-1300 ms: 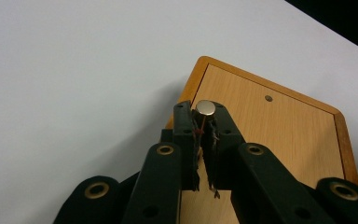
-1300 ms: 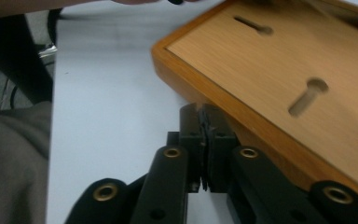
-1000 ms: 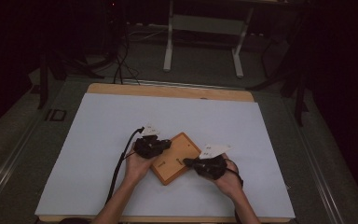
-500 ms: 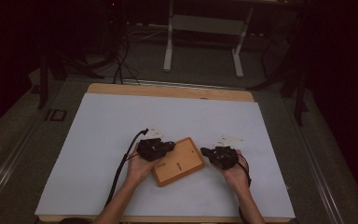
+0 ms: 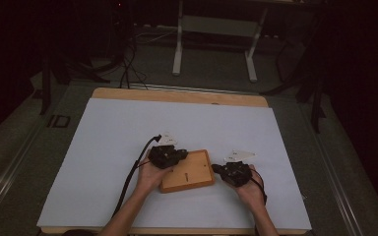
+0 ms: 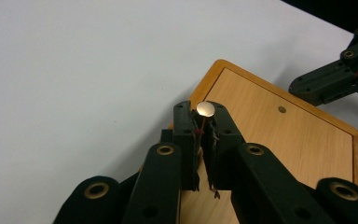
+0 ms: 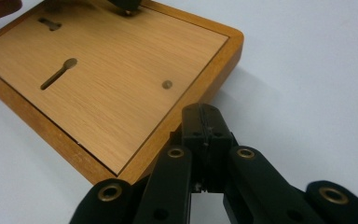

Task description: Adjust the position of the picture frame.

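Note:
A wooden board (image 5: 189,173) with a raised rim lies flat on the white table, keyhole slots (image 7: 58,73) cut in its face. My left gripper (image 5: 178,156) is at the board's far left corner. In the left gripper view its jaws (image 6: 204,115) are shut on a thin pin with a round silver head (image 6: 206,109), held over the board's (image 6: 279,140) corner. My right gripper (image 5: 217,169) rests just off the board's right edge. Its jaws (image 7: 204,119) are shut with nothing between them, their tips beside the board's (image 7: 112,88) rim.
The white table sheet (image 5: 128,132) spreads widely around the board. A black cable (image 5: 130,177) trails from the left gripper toward the front edge. A small metal stud (image 7: 167,84) sits near the board's corner. A white stand (image 5: 214,29) is on the floor beyond the table.
The board has turned from a diamond angle to lie squarer. My right gripper has drawn back to the right, off the board. The left gripper has stayed at the board's left corner.

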A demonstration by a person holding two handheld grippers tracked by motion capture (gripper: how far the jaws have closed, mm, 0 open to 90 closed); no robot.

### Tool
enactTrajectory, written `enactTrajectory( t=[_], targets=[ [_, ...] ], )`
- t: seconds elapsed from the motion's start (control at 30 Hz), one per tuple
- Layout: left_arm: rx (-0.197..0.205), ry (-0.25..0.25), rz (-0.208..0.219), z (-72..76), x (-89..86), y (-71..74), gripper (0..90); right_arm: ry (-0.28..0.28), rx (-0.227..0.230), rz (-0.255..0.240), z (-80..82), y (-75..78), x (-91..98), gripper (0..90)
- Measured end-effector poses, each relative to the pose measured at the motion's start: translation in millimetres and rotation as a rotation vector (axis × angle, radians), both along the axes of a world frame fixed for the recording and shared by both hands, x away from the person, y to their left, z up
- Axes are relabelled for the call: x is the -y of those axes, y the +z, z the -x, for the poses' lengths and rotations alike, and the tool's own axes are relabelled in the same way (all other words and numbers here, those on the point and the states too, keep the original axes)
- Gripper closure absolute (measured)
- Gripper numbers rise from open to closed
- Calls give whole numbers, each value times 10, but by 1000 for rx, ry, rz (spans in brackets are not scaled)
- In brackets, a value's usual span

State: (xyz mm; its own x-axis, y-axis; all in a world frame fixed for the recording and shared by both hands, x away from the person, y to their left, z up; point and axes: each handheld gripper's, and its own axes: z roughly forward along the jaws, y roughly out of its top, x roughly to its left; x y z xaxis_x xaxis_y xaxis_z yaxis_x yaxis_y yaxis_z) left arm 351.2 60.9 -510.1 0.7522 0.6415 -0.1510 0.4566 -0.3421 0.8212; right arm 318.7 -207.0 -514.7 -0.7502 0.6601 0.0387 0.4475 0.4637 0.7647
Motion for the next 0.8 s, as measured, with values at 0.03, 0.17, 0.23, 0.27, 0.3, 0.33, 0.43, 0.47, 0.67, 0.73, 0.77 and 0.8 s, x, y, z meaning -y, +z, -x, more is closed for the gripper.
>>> enactTrajectory(
  t=[0.03,0.17,0.23,0.27,0.3,0.33,0.43,0.47,0.67,0.73,0.77,0.8],
  targets=[
    [-2,-1,-5,-3,16,-6,841,0,-1,3,8,-3,1,898],
    [-6,-8,-25,-11,65,-25,841,1,-4,17,22,-24,10,898],
    [-7,-12,-32,-13,93,-41,840,1,-10,24,26,-40,20,898],
    [-10,-20,-36,-14,114,-55,840,0,-12,25,29,-44,27,898],
    [-10,-25,-35,-13,130,-62,840,-1,-12,26,34,-47,39,898],
    [-8,-33,-40,-13,143,-68,840,-3,-14,28,39,-46,47,898],
    [-11,-40,-48,-16,183,-86,840,6,-24,31,58,-51,73,898],
    [-13,-42,-49,-19,194,-94,840,7,-26,34,68,-57,80,898],
    [-18,-49,-59,-26,231,-122,841,23,-29,48,95,-77,82,898],
    [-24,-49,-53,-34,234,-133,841,26,-31,48,97,-74,81,898],
    [-25,-50,-53,-38,235,-136,841,26,-32,48,98,-75,82,898],
    [-26,-50,-50,-39,239,-141,842,26,-32,48,101,-77,83,898]
  ],
)
